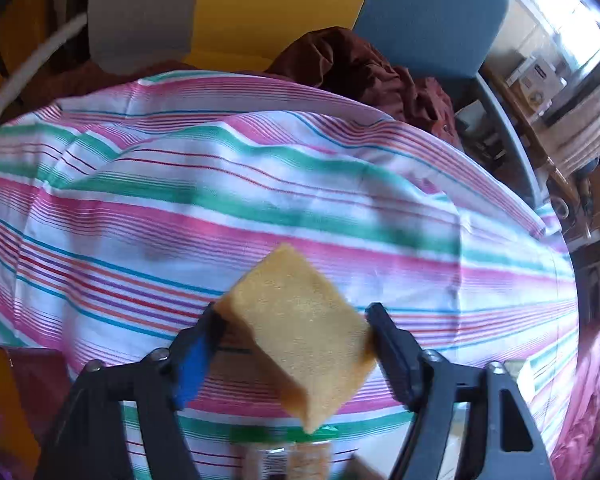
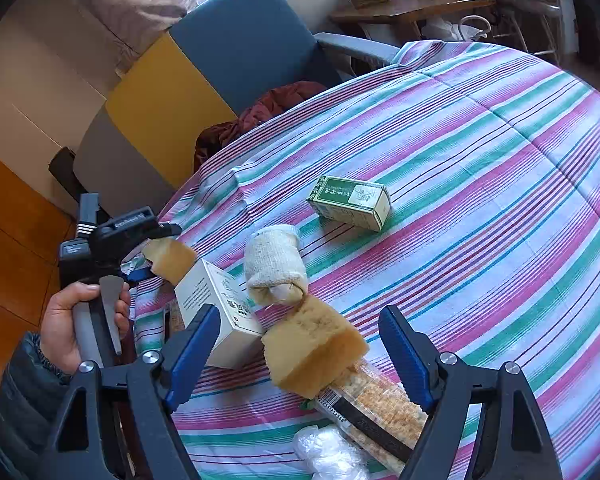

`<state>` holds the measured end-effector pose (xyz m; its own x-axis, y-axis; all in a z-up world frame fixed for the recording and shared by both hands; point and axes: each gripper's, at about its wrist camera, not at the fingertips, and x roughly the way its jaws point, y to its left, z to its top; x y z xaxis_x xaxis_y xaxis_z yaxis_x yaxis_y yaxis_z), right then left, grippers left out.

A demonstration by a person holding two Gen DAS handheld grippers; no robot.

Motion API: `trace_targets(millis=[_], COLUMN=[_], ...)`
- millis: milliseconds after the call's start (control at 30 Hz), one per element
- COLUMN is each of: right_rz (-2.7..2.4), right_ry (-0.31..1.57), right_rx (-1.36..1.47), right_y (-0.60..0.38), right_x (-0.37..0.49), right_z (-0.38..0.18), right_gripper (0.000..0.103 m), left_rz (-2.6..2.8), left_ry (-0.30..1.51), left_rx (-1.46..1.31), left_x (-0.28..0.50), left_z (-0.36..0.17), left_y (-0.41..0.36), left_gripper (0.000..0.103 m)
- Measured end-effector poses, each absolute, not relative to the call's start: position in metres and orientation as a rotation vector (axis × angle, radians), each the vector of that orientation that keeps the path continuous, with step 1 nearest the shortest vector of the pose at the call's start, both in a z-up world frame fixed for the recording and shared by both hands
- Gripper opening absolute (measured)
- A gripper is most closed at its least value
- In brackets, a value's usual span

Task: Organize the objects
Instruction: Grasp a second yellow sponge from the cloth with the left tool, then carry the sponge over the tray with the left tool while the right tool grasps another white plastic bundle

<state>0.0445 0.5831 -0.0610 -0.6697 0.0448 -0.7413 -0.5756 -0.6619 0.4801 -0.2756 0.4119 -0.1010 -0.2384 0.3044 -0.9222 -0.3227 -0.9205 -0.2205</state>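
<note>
My left gripper is shut on a yellow sponge and holds it above the striped tablecloth. In the right wrist view that gripper is at the table's left edge with the sponge in it. My right gripper is open and empty, above a second yellow sponge. Near it lie a white box, a rolled grey sock, a snack pack and a green box.
A crumpled clear plastic bag lies at the near edge. A blue chair with dark red cloth on it stands behind the table. A wooden side table stands at the back right.
</note>
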Motion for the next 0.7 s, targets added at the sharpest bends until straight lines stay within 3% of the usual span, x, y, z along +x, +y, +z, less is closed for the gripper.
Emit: trace_targets(millis=[100, 467, 700], right_rz=[2.348, 2.278, 2.273], right_ry=[1.026, 1.052, 1.029], right_rx=[-1.012, -0.915, -1.001], right_y=[0.585, 0.609, 0.609], right_x=[0.045, 0.061, 0.052], right_z=[-0.062, -0.060, -0.069], right_gripper=[0.082, 0.082, 0.082], left_rz=[2.192, 2.146, 2.104], left_ry=[0.030, 0.164, 0.175], left_rx=[-1.550, -1.271, -1.207], left_x=[-0.260, -0.164, -0.103], left_z=[-0.090, -0.024, -0.007], left_y=[0.401, 0.351, 0.306], left_gripper=[0.060, 0.060, 0.060])
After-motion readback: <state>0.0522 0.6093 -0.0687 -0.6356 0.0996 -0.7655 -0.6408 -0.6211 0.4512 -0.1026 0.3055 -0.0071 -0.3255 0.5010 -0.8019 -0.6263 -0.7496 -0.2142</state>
